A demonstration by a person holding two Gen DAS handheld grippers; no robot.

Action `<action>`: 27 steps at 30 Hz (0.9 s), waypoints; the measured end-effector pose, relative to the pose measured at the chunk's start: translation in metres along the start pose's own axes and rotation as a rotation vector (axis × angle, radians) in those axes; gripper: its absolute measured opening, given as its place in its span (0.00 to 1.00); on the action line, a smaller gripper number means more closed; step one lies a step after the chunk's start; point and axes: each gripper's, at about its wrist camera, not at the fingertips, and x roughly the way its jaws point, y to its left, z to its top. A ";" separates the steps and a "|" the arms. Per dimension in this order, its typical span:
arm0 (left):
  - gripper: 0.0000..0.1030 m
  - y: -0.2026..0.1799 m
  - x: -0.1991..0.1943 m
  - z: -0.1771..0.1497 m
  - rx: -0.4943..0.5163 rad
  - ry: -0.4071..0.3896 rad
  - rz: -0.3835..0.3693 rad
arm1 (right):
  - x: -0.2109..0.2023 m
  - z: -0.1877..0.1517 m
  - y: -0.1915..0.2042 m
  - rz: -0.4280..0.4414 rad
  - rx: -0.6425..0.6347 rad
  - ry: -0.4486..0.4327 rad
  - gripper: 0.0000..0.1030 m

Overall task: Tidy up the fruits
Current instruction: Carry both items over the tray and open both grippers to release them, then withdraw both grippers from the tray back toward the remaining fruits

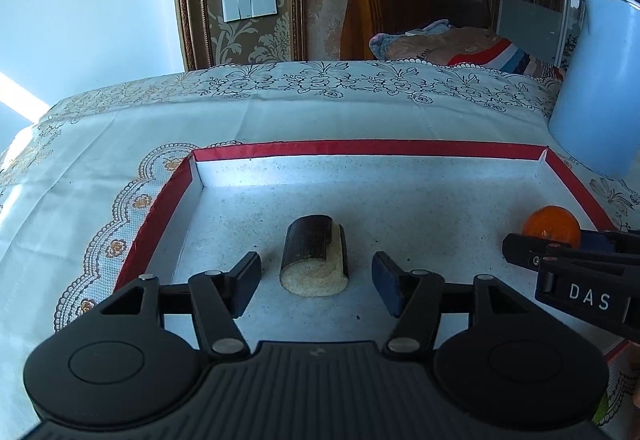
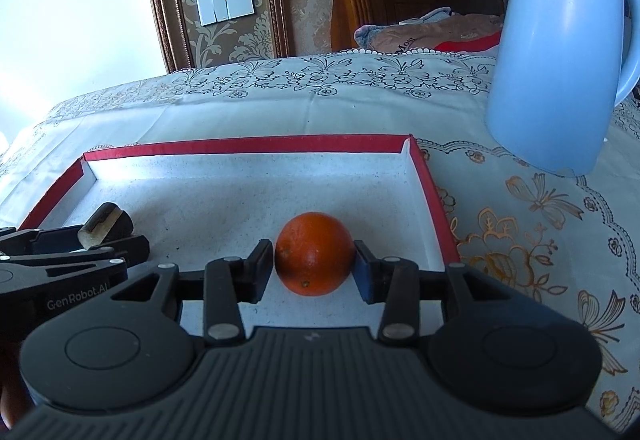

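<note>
The piece of sugarcane (image 1: 315, 256) lies on the white floor of the red-rimmed tray (image 1: 360, 148), low in the middle of the left wrist view, directly ahead of the left gripper (image 1: 316, 282). Its long axis runs away from the camera, in line with the fingers, with the pale cut end facing the gripper. The jaws stand apart on either side of it with clear gaps, so nothing is held there. In the right wrist view the orange (image 2: 315, 260) sits in the tray at the centre of the frame, between the fingers of the right gripper (image 2: 315, 272). The pads are right at its sides; a thin gap seems to show on the left, and I judge the grip loose or just released. Each fruit is nearest its own gripper, so pulling straight back would clear both. The blue kettle (image 2: 560, 51) at the upper right reads "Midea". The right gripper's side, seen at the left view's right edge, reads "DAS", and the left gripper's side, seen at the right view's lower left, reads "GenRobot.AI". A pillow behind shows "Most".
</note>
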 end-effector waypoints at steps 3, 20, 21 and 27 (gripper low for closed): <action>0.60 -0.003 -0.001 -0.001 0.018 -0.015 0.020 | -0.001 0.000 0.000 -0.002 0.001 -0.006 0.47; 0.72 0.005 -0.018 -0.006 -0.011 -0.085 0.043 | -0.015 -0.007 0.001 -0.020 0.009 -0.056 0.80; 0.72 0.006 -0.019 -0.006 -0.011 -0.086 0.046 | -0.017 -0.007 0.001 -0.024 0.007 -0.064 0.80; 0.72 0.016 -0.034 -0.013 -0.035 -0.121 0.071 | -0.033 -0.013 0.000 -0.019 0.012 -0.115 0.84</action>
